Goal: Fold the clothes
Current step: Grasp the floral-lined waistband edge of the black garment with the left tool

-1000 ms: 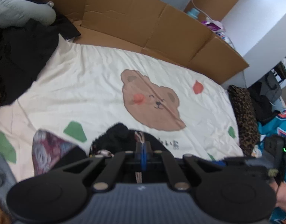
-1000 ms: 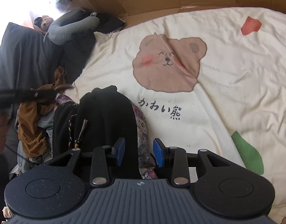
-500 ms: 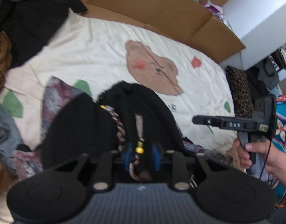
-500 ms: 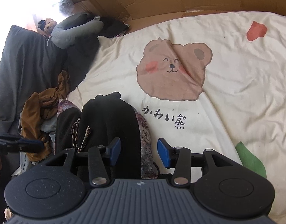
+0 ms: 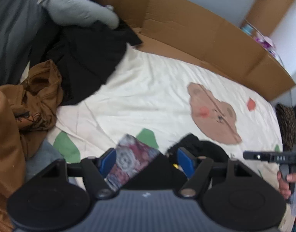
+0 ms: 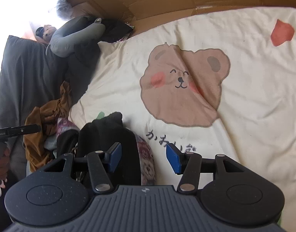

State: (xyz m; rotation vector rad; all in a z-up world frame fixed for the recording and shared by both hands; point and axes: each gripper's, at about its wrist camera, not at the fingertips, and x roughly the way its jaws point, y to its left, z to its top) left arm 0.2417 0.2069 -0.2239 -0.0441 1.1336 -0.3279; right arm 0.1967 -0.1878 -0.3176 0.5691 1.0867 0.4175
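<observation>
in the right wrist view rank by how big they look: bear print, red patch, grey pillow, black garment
1. Bear print
2. Black garment, partly hidden and closest to the camera, so unsure
3. Grey pillow, looks similar to the garment
4. Red patch

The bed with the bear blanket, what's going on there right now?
A person holding a gripper in each hand is folding clothes on the cream bear blanket. Both the left gripper and the right gripper are open and gripping nothing. A black garment with a floral lining lies bunched on the blanket just ahead of them. A heap of unfolded clothes, including a brown garment and a black one, sits off to the left.
</observation>
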